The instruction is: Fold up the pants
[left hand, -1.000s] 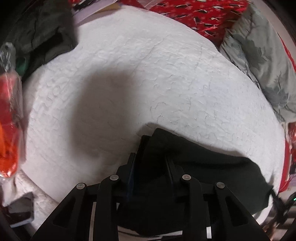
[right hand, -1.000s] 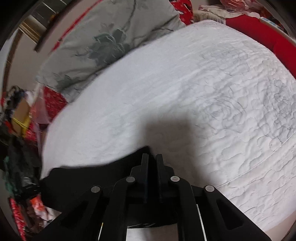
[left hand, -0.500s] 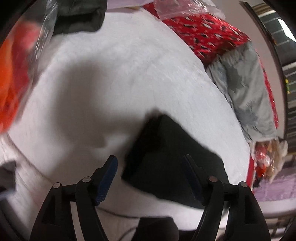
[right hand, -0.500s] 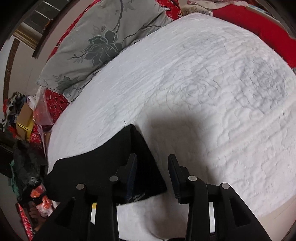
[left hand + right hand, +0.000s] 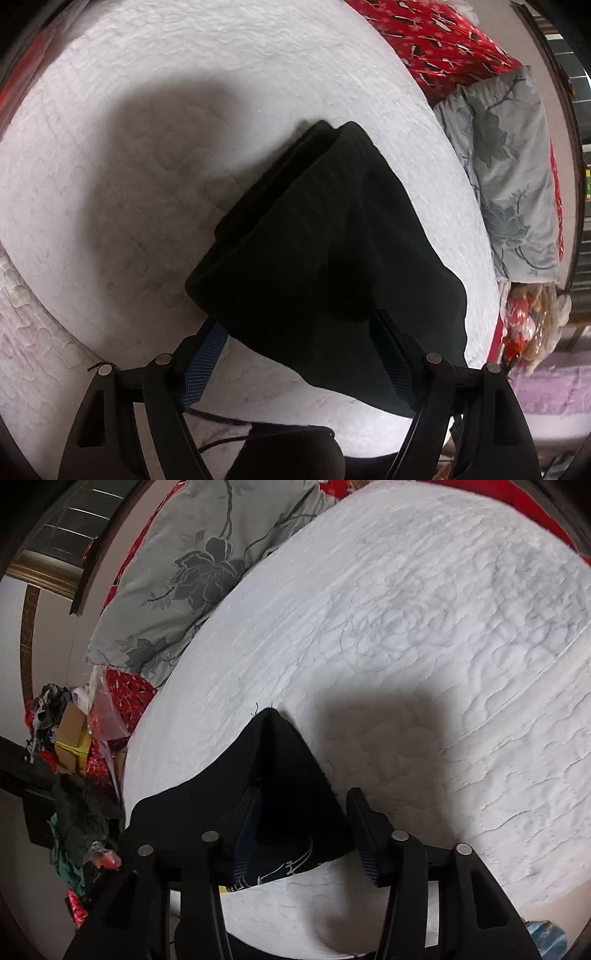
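A white quilted bedspread (image 5: 155,155) fills most of both views, its stitched floral pattern clearest in the upper right of the right wrist view (image 5: 424,627). On it lie the black pants (image 5: 325,251), folded into a thick stack of layers that runs from the centre of the left wrist view down toward its lower right; in the right wrist view the same pants (image 5: 284,775) come to a pointed corner at lower centre and trail off toward the lower left edge of the bed.

A grey floral pillow (image 5: 509,177) sits along the right side of the left wrist view, against red patterned bedding (image 5: 436,33) in the upper right. In the right wrist view the pillow (image 5: 207,565) occupies the upper left, with a cluttered pile of boxes and clothes (image 5: 70,738) at the left edge.

The left gripper (image 5: 295,328) has its jaws spread wide on either side of the near end of the stack, gripping nothing. The right gripper (image 5: 303,808) is likewise spread, straddling the pants' corner; the fabric appears to brush its left finger, though the dark cloth makes contact hard to judge.
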Available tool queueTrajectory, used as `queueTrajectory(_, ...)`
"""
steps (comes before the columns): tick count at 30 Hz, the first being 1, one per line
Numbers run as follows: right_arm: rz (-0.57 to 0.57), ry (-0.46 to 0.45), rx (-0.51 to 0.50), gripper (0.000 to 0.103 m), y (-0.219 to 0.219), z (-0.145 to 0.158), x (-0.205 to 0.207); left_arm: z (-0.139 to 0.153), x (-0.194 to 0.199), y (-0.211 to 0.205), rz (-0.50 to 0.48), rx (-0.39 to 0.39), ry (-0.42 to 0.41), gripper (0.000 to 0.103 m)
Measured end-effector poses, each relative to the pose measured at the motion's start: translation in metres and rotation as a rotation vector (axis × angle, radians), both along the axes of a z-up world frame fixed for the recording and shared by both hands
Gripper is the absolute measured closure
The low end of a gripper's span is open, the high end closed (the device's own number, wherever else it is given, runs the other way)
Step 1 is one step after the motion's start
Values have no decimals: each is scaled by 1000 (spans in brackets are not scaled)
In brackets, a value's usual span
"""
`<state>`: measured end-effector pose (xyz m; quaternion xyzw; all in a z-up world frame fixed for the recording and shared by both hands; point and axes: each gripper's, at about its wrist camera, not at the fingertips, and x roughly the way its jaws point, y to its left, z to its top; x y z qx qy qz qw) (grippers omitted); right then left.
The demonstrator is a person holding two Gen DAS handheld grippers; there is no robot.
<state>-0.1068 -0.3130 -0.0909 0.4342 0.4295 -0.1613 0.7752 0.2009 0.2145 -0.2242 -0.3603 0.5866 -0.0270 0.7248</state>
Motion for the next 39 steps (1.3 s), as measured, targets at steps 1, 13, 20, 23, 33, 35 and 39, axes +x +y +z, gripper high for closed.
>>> queueTrajectory(1,-13,-20,10,53,-2,1,-2,-1,-1,1,4,-7,2,25)
queueTrajectory(13,109,136,-216,86,25,2,27,6,5,-10,45,68,48,59)
queueTrajectory(20,139,173,-228,90,22,8,13,10,1,-25,-30,102,60,88)
queueTrajectory(23,103,163,-218,89,22,1,9,8,2,-19,4,47,68,86)
queueTrajectory(33,22,88,-189,57,7,40,-11,65,-42,-6,-112,108,-83,49)
queueTrajectory(35,22,81,-197,57,7,47,-6,82,-38,-3,-114,149,-122,44)
queueTrajectory(39,90,57,-193,57,24,54,22,101,-14,2,-95,233,-142,37)
